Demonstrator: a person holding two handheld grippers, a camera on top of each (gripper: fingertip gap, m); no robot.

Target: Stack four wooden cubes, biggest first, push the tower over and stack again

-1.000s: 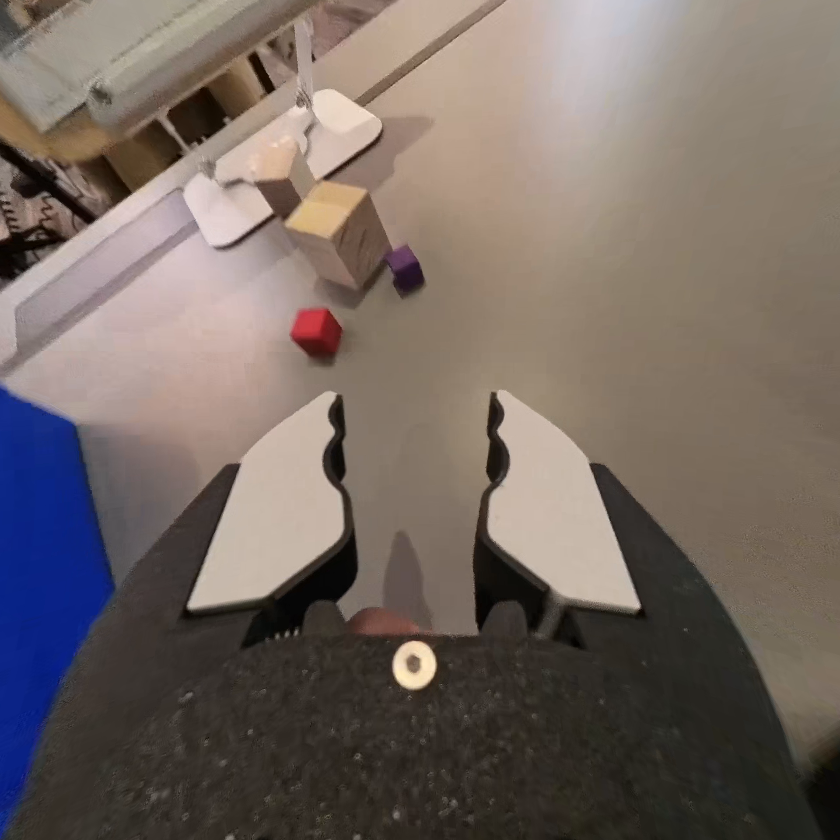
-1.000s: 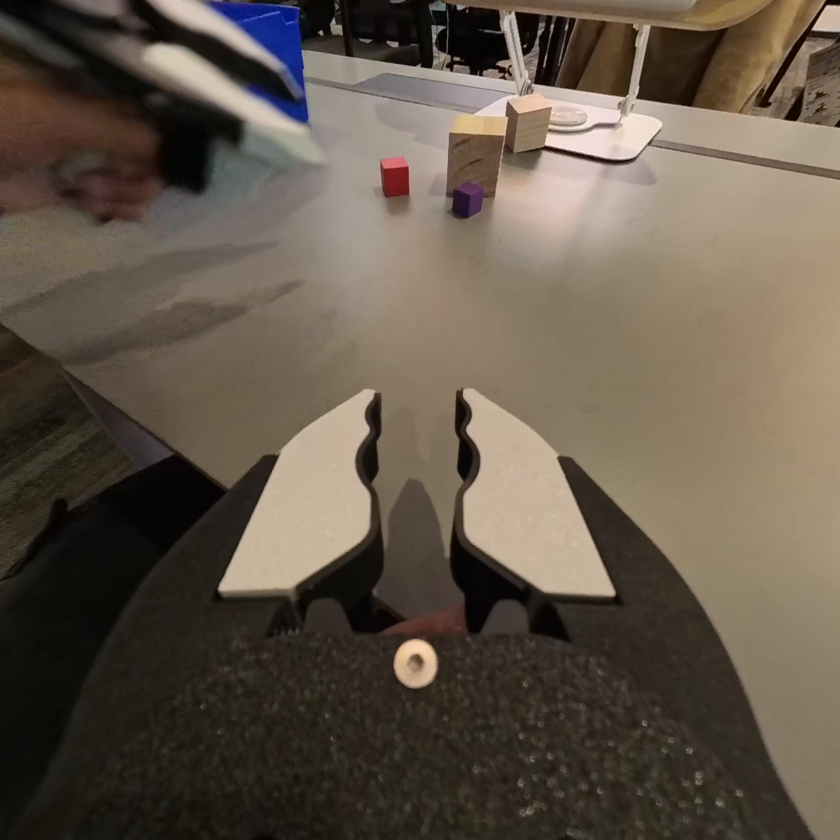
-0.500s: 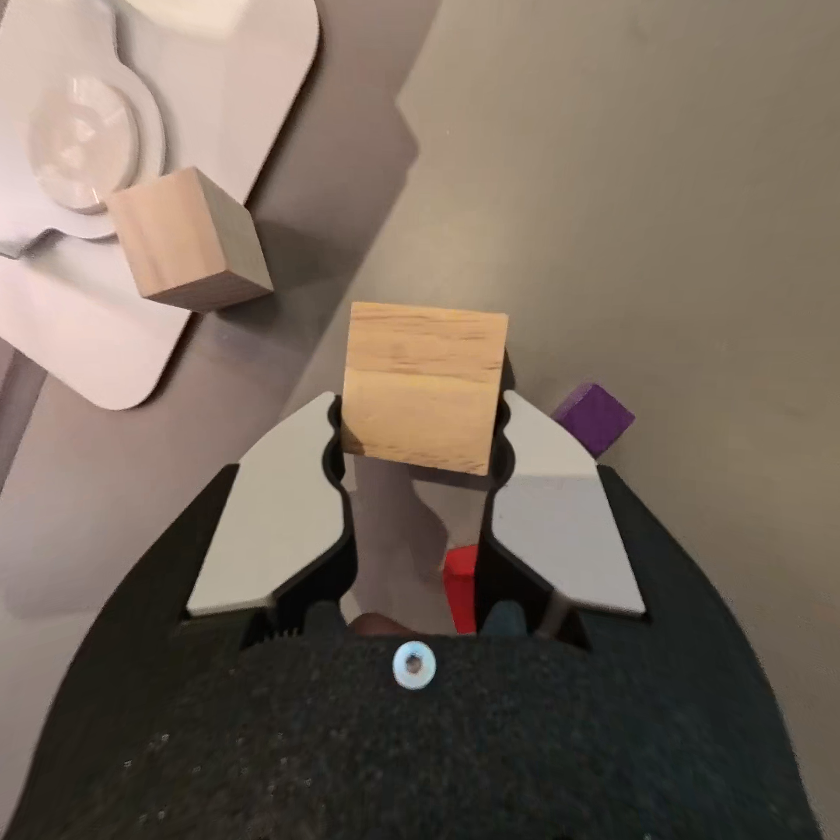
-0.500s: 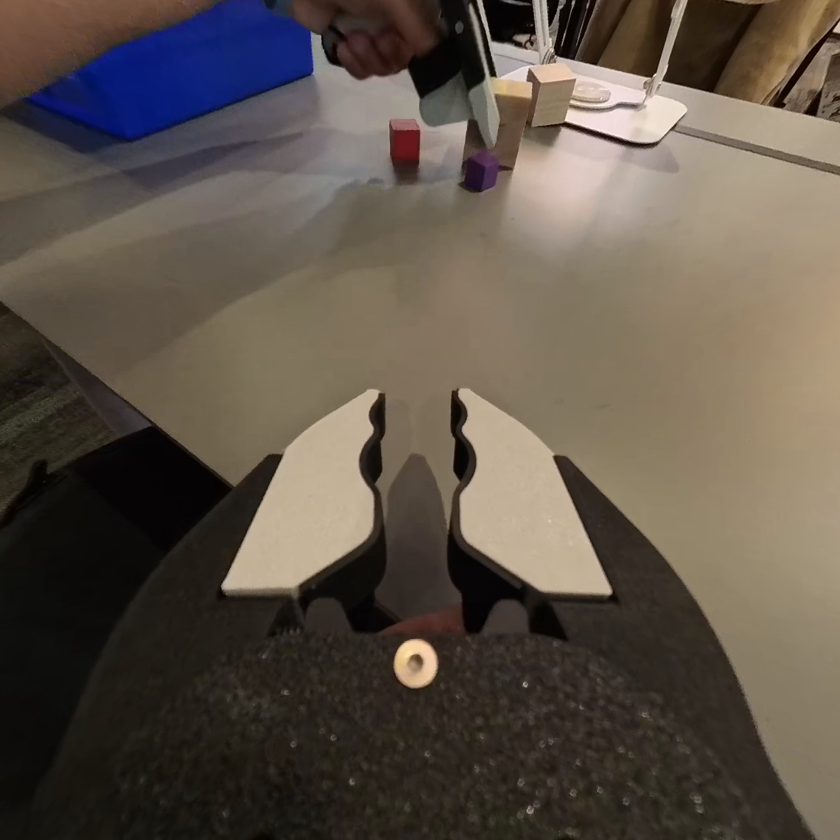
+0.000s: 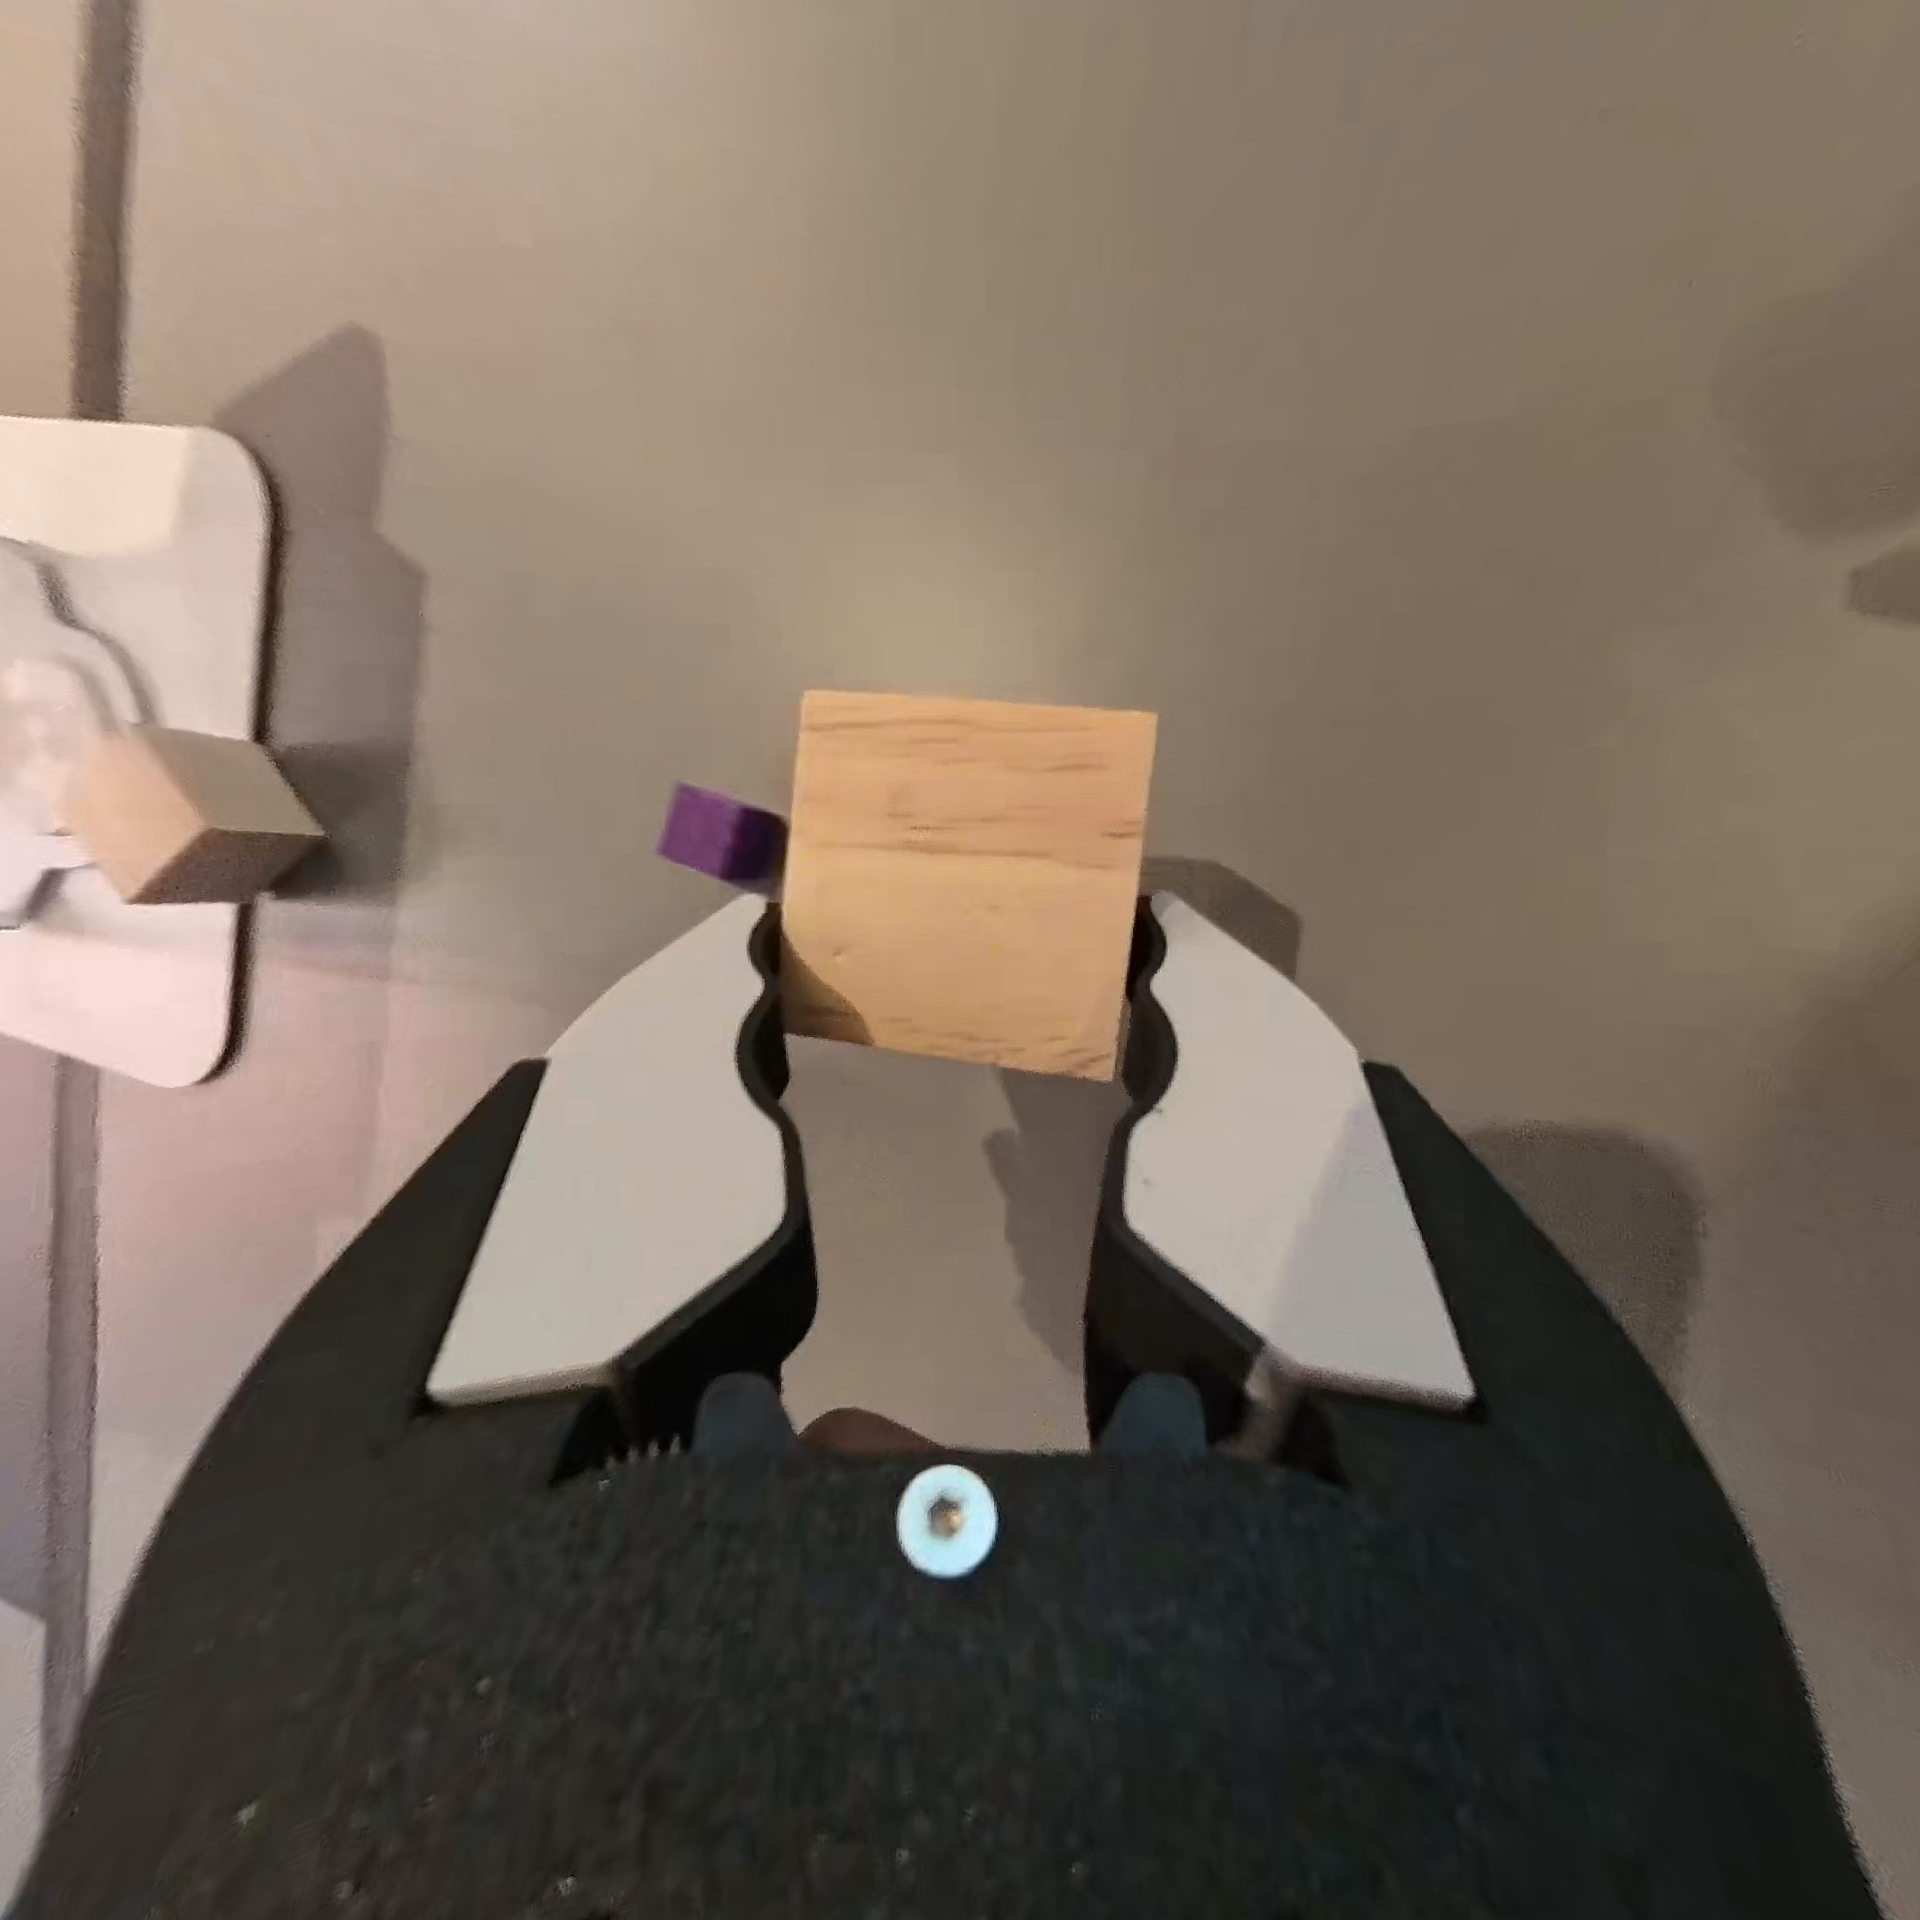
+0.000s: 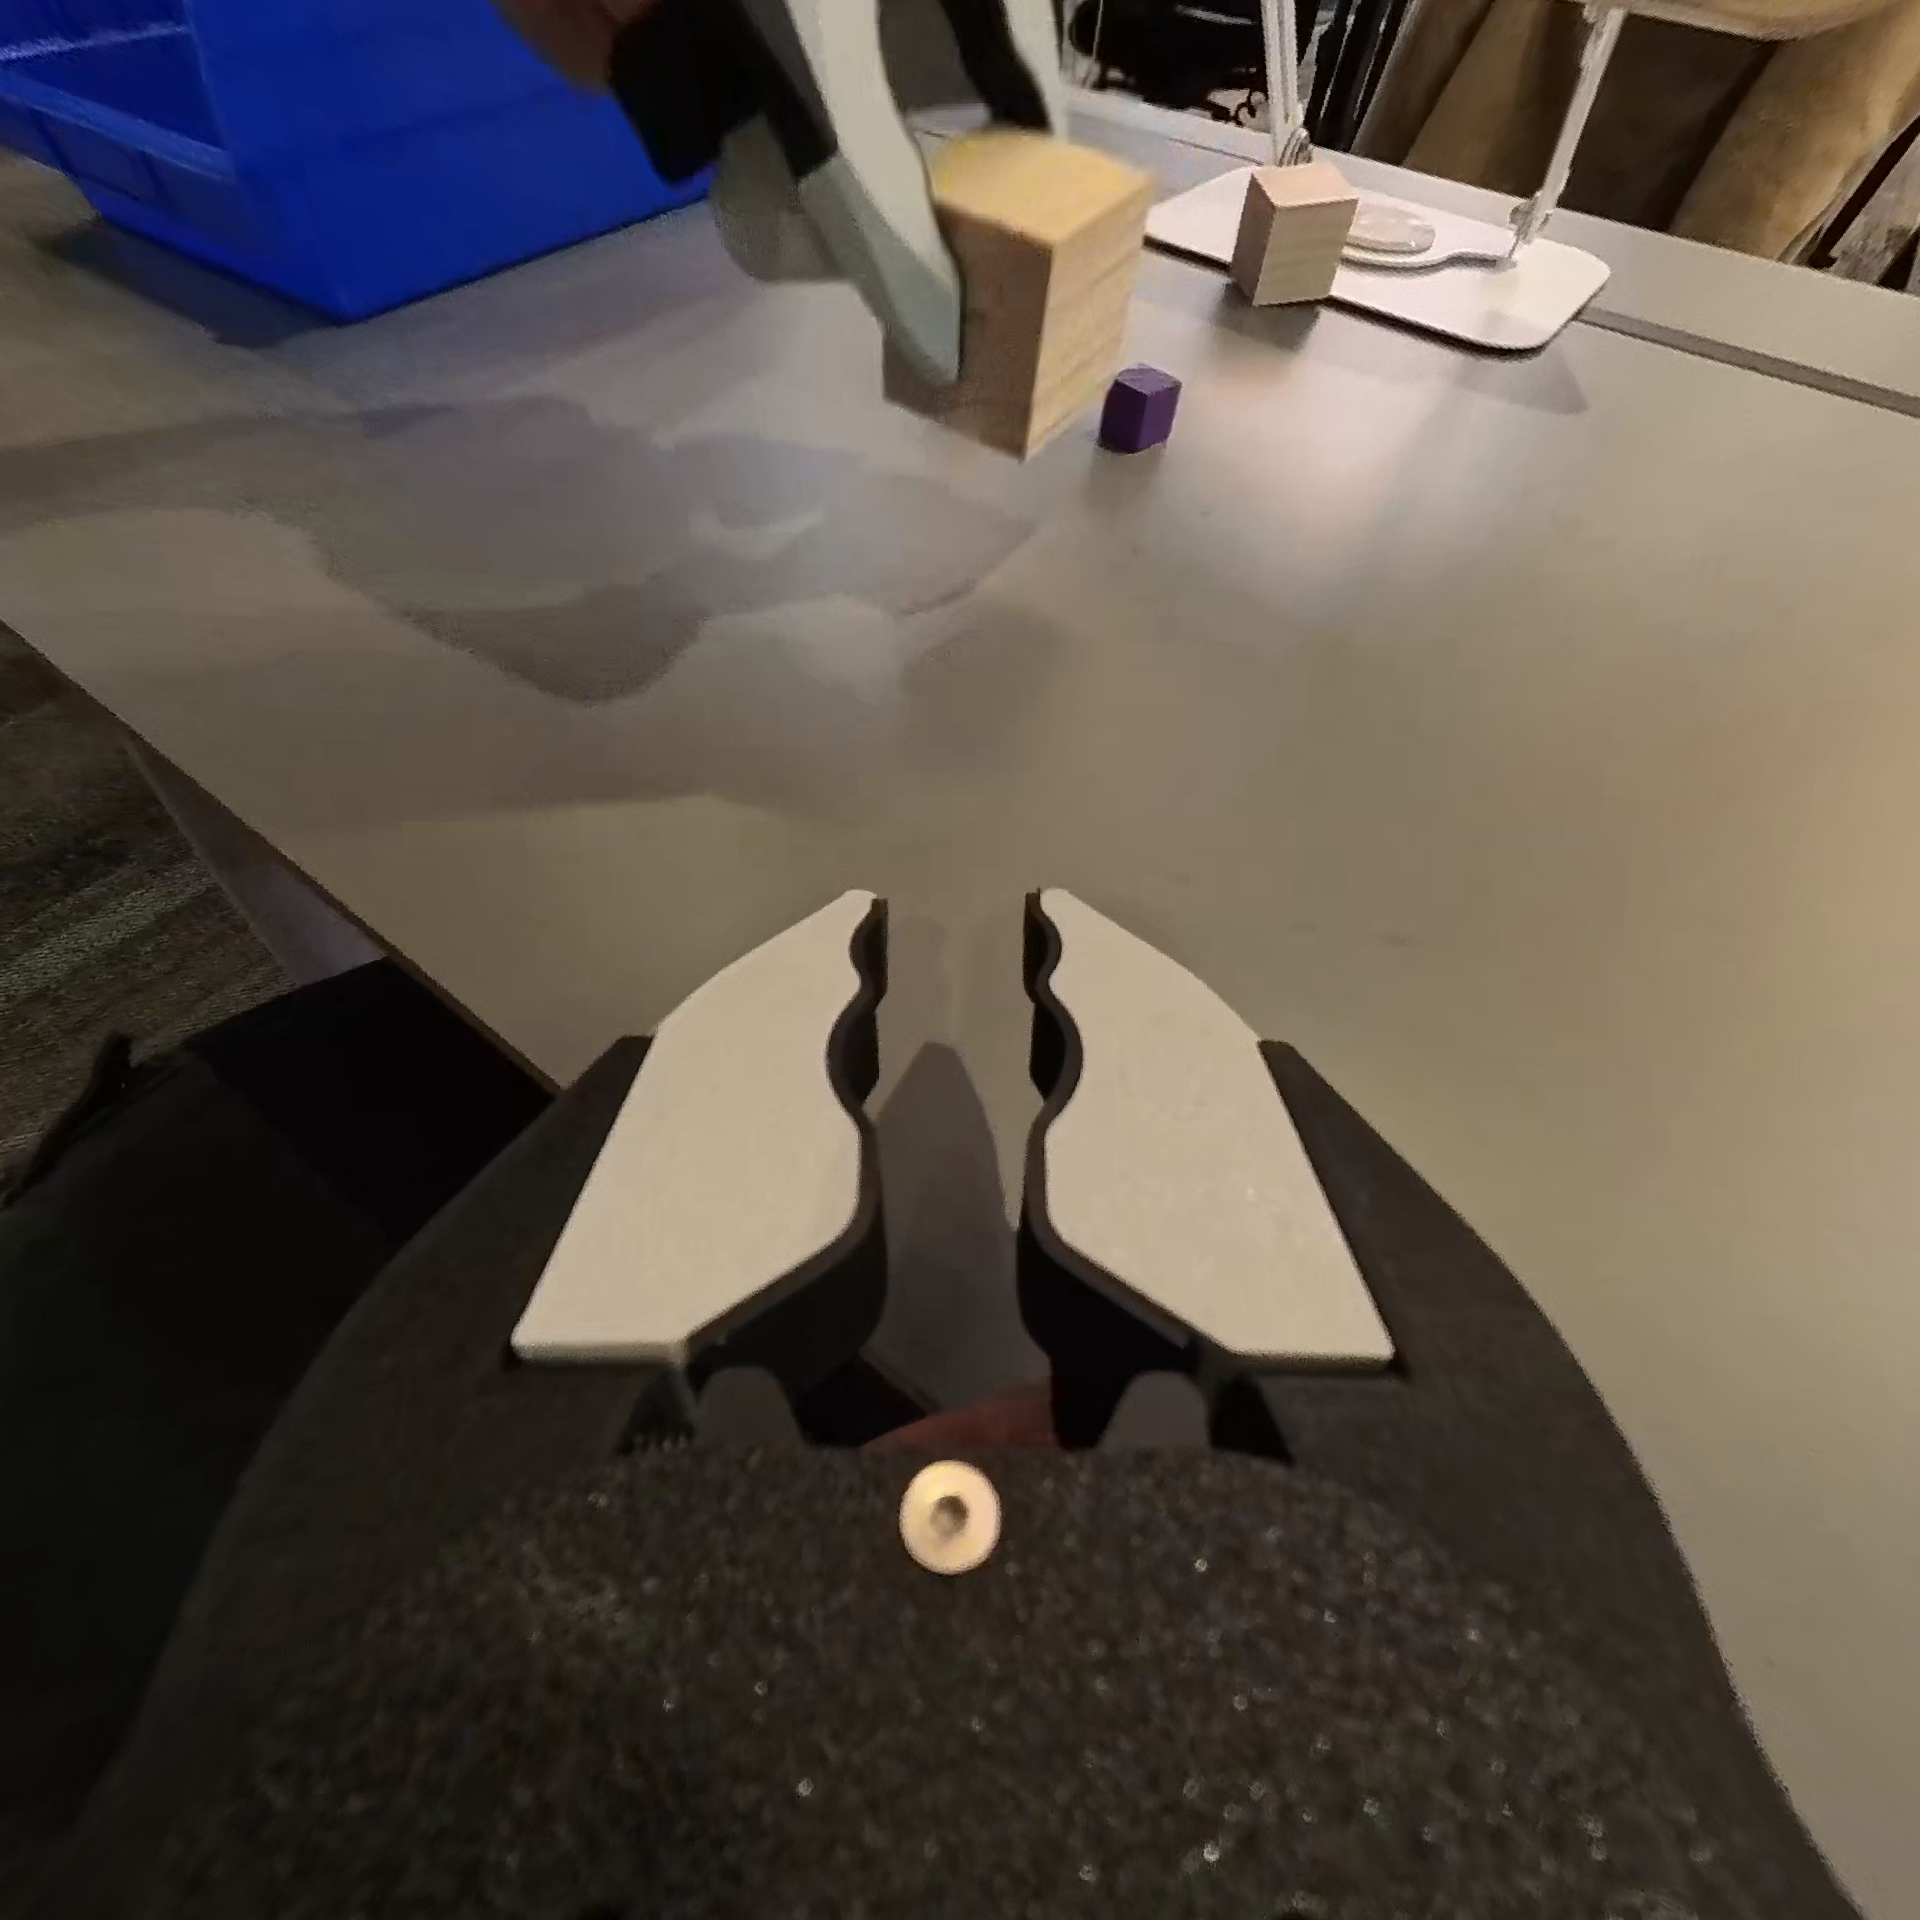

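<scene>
My left gripper is shut on the biggest wooden cube, its fingertips on the cube's two sides. In the right wrist view the left gripper holds this cube tilted, just above the grey table. A small purple cube lies beside it on the table and also shows in the right wrist view. A medium wooden cube sits on the edge of a white base plate. My right gripper is empty, its fingers a narrow gap apart, near the table's front edge. The red cube is out of sight.
A blue bin stands at the back left of the table. The white base plate carries thin clear stand legs. The table's front edge runs just left of my right gripper.
My left gripper reached the cubes, shut on the biggest cube and has carried it off. The purple cube, right of it before, now lies on its left. My right gripper stayed near the front edge.
</scene>
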